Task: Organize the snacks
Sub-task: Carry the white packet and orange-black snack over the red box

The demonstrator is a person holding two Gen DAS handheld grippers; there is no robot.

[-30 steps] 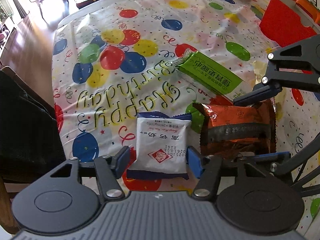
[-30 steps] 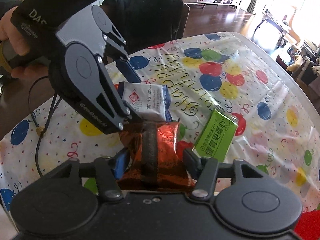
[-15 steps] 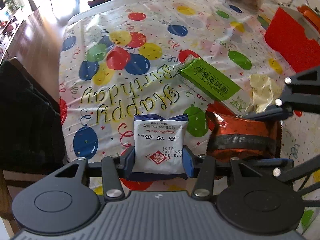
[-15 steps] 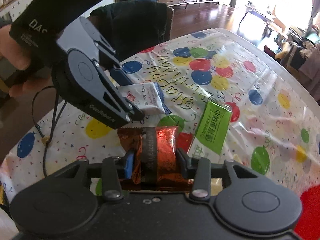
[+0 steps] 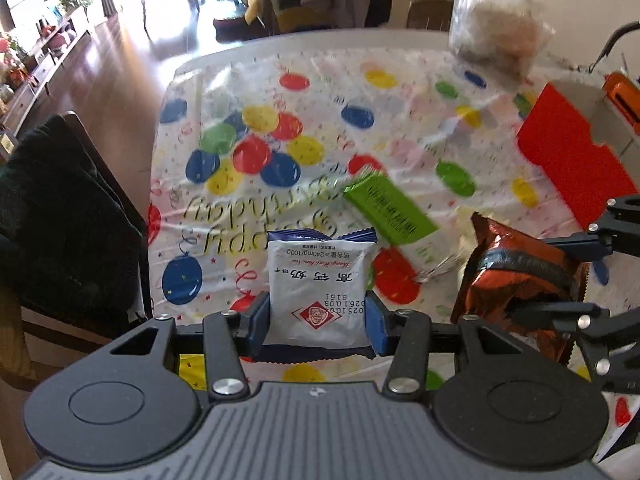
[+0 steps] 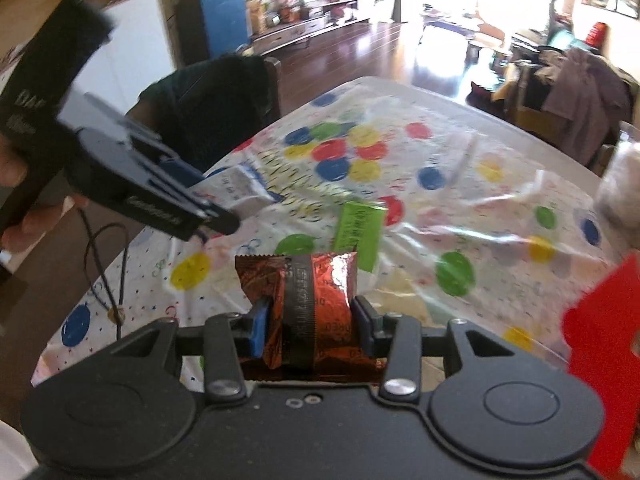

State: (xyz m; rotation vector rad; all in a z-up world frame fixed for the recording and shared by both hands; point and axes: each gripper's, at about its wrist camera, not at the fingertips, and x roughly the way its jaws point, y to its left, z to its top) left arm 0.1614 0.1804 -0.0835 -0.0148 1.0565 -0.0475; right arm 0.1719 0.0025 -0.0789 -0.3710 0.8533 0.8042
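Note:
My left gripper (image 5: 318,326) is shut on a white and blue snack packet (image 5: 318,280) and holds it above the table. My right gripper (image 6: 308,330) is shut on an orange foil snack packet (image 6: 308,296), also lifted; that packet shows in the left wrist view (image 5: 520,276) at the right. A green snack packet (image 5: 390,210) lies flat on the balloon tablecloth (image 5: 280,128), past both grippers; it also shows in the right wrist view (image 6: 358,230). The left gripper and its white packet (image 6: 240,190) appear at the left of the right wrist view.
A red box flap (image 5: 576,164) and an orange-edged container (image 5: 624,98) stand at the right. A clear bag of pale food (image 5: 496,48) sits at the far right edge. A dark chair (image 5: 68,216) stands at the table's left side. A crumpled yellowish wrapper (image 6: 400,292) lies near the green packet.
Both grippers have closed on their packets and lifted them off the tablecloth; the views have tilted up and the table looks farther away.

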